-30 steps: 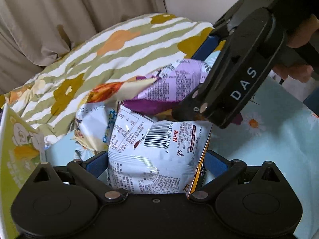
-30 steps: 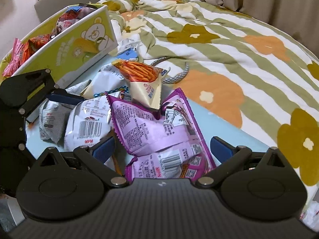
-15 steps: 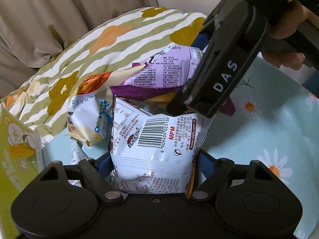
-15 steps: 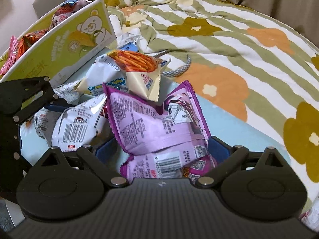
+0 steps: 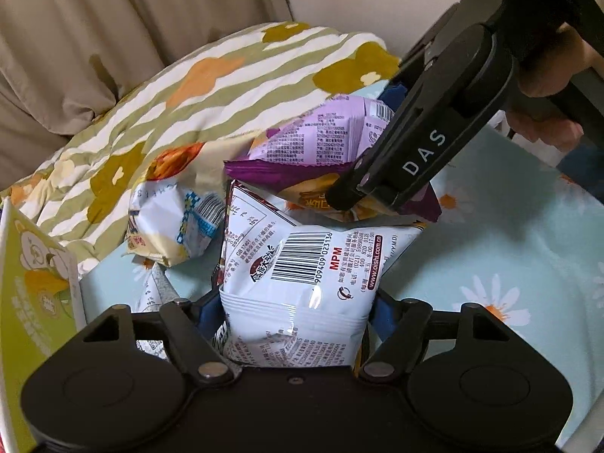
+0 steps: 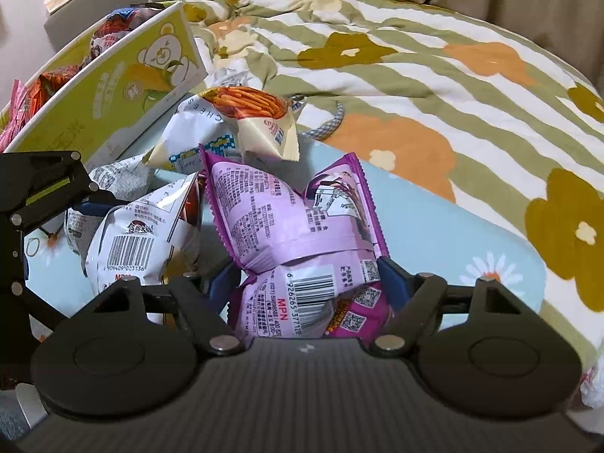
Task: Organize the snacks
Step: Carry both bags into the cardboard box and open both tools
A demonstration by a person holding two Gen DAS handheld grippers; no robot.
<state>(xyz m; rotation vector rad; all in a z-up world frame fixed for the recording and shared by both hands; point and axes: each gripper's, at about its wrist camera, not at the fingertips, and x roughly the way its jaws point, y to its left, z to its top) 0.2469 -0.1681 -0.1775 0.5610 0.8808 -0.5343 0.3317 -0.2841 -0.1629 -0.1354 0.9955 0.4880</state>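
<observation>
Bed, beige curtain behind. Pale blue daisy sheet point(image 6: 434, 226) is the working surface; striped floral duvet point(image 6: 415, 75) is bunched along its far edge and far-right side.

Left to right:
- Yellow-green bear box point(image 6: 113, 102) sits at the sheet's far-left edge, tilted, with red and orange packets inside. Its near wall almost touches the snack pile, so there's little room on that side.
- Left gripper point(image 5: 298, 313): jaws closing around the white snack bag point(image 5: 313, 283), barcode side up. Blue pads are against both sides of the bag and the foil is pinched in at the waist.
- A small silver packet point(image 5: 154, 294) lies just left of it, by the box.
- Cream cheese-stick bag point(image 6: 256, 124) tops the pile at the far side, leaning on another white bag point(image 6: 188, 132).
- Right gripper point(image 6: 309, 283): jaws closing on the purple snack bag point(image 6: 287, 219), creased and buckled between the pads. It sits just right of the white bag; the two bags are close, nearly touching.
- Right of the purple bag is bare sheet, open out to the duvet edge.
- A grey checked cord point(image 6: 328, 124) lies on the duvet border behind the pile.
</observation>
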